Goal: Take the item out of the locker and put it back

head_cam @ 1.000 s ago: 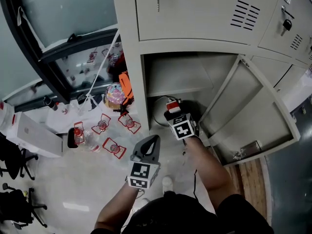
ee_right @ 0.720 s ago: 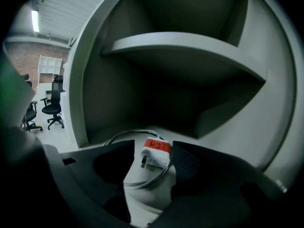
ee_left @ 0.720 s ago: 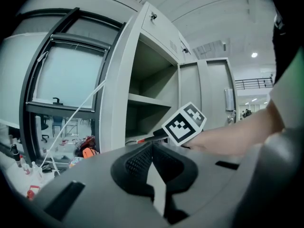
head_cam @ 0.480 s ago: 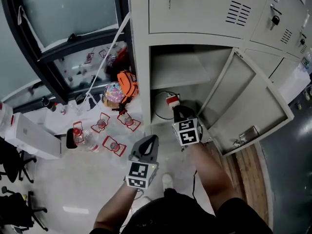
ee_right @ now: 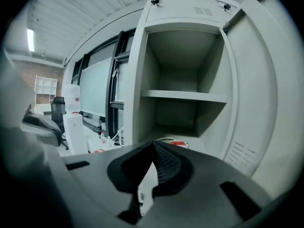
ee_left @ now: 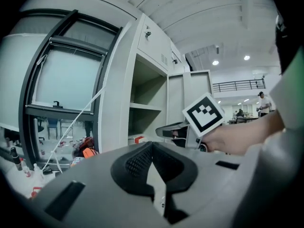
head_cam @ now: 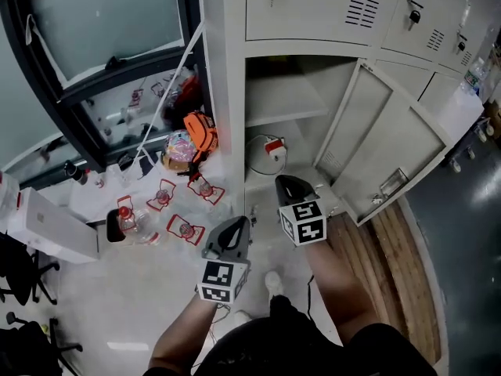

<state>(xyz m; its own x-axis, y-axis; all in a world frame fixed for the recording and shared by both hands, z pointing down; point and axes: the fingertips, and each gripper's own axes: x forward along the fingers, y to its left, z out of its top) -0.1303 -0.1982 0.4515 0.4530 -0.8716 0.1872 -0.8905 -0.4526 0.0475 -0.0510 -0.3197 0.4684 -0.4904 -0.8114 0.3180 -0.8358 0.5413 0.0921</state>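
The item, a small white box with a red label (head_cam: 274,147) and a coiled cable, lies on the floor of the open locker compartment (head_cam: 270,175); it also shows as the red-labelled box (ee_right: 178,144) in the right gripper view. My right gripper (head_cam: 284,181) is outside the locker, just in front of its lower opening, its jaws closing fully together with nothing between them. The item is apart from it, further inside. My left gripper (head_cam: 243,221) hangs lower left over the floor, shut and empty. The left gripper view shows the right gripper (ee_left: 166,131) before the locker.
The locker door (head_cam: 383,139) stands swung open to the right. A shelf (head_cam: 282,100) divides the compartment. On the floor to the left lie several red-capped bottles (head_cam: 176,229), an orange bag (head_cam: 202,131) and a white box (head_cam: 47,225). A wooden strip (head_cam: 399,265) runs along the right.
The right gripper has drawn back out of the locker, leaving the red-labelled box inside, and its jaws have closed. The head view has shifted; the left gripper has barely moved.
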